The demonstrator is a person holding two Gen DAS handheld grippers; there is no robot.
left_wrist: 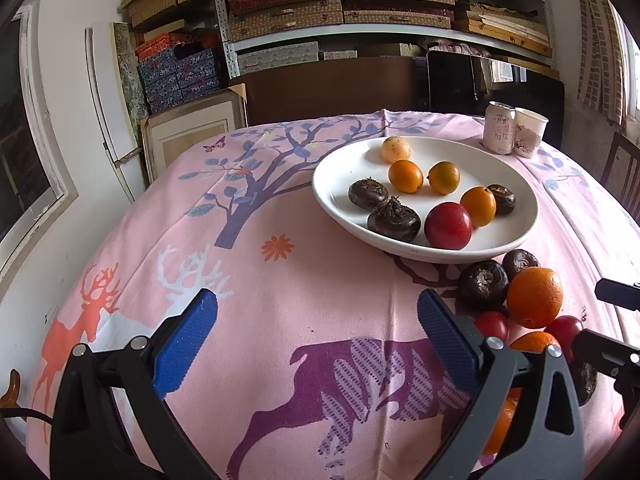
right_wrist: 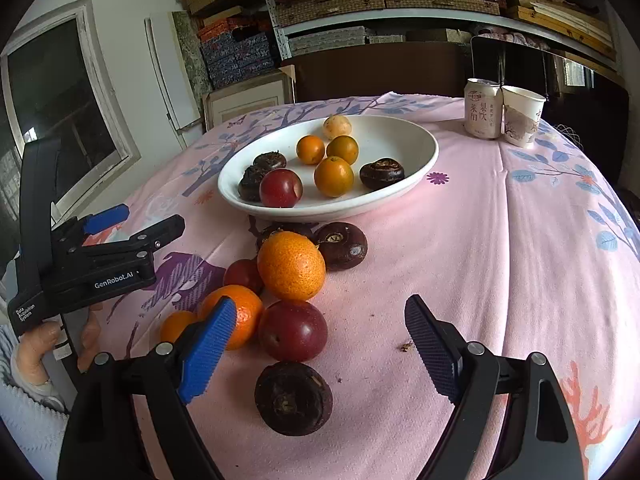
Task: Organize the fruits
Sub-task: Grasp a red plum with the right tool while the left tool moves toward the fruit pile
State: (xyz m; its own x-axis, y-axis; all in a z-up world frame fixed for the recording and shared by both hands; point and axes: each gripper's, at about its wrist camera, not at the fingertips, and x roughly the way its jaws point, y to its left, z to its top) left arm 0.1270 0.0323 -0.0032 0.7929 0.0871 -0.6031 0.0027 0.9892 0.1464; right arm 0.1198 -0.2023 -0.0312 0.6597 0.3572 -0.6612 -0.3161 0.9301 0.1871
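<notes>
A white plate holds small oranges, dark water chestnuts, a red plum and a pale fruit. Loose fruit lies on the cloth in front of it: a big orange, a dark red plum, a water chestnut, another chestnut, a tangerine and a small tomato. My right gripper is open, its jaws either side of the plum and near chestnut. My left gripper is open and empty over bare cloth, left of the pile; it also shows in the right wrist view.
A drink can and a paper cup stand at the table's far right. The pink deer-print tablecloth covers the table. Shelves of boxes and a dark chair back stand behind. A window is on the left wall.
</notes>
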